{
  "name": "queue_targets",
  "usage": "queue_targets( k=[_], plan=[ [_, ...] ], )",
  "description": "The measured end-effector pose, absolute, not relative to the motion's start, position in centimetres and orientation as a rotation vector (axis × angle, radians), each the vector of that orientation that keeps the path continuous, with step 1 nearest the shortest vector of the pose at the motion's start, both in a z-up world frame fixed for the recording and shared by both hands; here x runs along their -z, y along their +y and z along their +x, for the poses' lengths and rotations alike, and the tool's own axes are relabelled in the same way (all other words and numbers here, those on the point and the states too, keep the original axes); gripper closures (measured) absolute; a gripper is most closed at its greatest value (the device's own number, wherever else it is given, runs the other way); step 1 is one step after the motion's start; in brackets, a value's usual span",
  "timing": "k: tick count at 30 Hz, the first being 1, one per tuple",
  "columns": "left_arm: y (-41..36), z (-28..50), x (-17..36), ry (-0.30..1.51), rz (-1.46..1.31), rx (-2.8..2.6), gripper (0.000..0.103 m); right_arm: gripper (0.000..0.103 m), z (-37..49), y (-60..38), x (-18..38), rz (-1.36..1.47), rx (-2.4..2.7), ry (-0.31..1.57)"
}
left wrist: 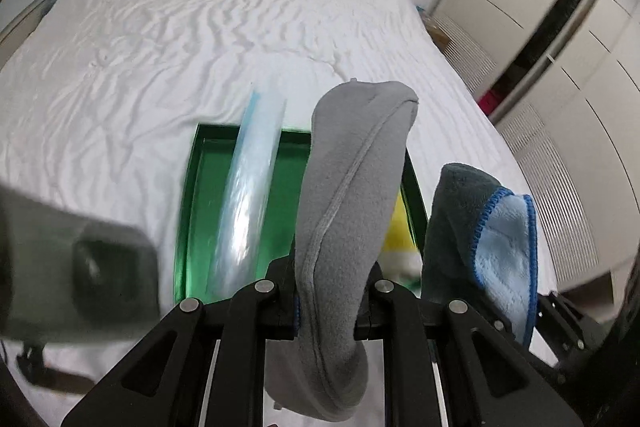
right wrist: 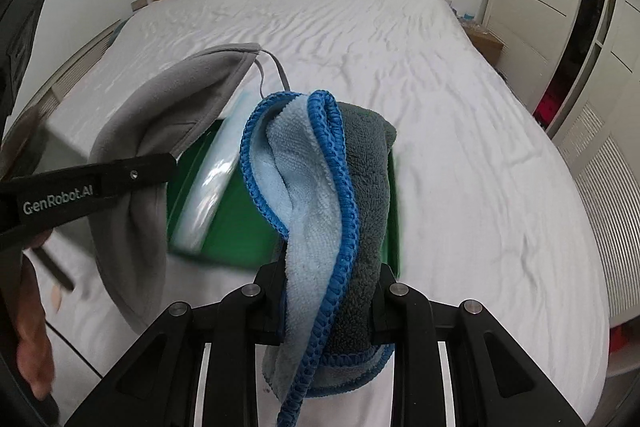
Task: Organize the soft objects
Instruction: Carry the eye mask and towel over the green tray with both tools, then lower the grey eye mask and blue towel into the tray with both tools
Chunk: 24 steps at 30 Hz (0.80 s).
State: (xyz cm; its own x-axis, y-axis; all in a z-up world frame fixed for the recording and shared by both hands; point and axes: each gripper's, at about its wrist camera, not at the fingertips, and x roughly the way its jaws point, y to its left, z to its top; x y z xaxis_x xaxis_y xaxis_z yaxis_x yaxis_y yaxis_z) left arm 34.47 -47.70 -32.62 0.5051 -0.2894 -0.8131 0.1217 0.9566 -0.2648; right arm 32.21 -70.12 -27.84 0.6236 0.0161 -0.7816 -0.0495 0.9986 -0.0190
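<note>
The left gripper (left wrist: pixel 326 311) fills the bottom of its own view, its jaws pinched on a grey fleece piece (left wrist: pixel 348 195) that rises between them and flops over at the top; the right gripper (right wrist: pixel 328 301) likewise clamps a folded microfibre cloth (right wrist: pixel 320 195), dark grey outside, pale blue inside with a bright blue stitched hem. Both soft items hang in the air above the white bed (left wrist: pixel 160 47), so neither has been put away yet. Beyond them, resting on the sheet, lies a green tray (left wrist: pixel 200 211), which I take to be the destination; a clear plastic packet (left wrist: pixel 248 195) lies in it lengthways, blurred, and something yellow (left wrist: pixel 396 231) shows at its right side, though what it is I cannot tell. By my reading the sorting is partly done: a couple of things sit in the tray, and the two held cloths remain to be lowered in and released, with the bedsheet otherwise bare of loose items as far as these views reach
</note>
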Motion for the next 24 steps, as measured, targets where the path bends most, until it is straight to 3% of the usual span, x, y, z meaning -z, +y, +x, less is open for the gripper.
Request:
queue_targets(
  k=[24],
  plan=[
    [-51.9, 43.5, 43.2, 1.134, -0.109, 0.142, 0.090, 0.078, 43.8, -67.1, 36.9, -0.048, -0.003, 0.974]
  ],
)
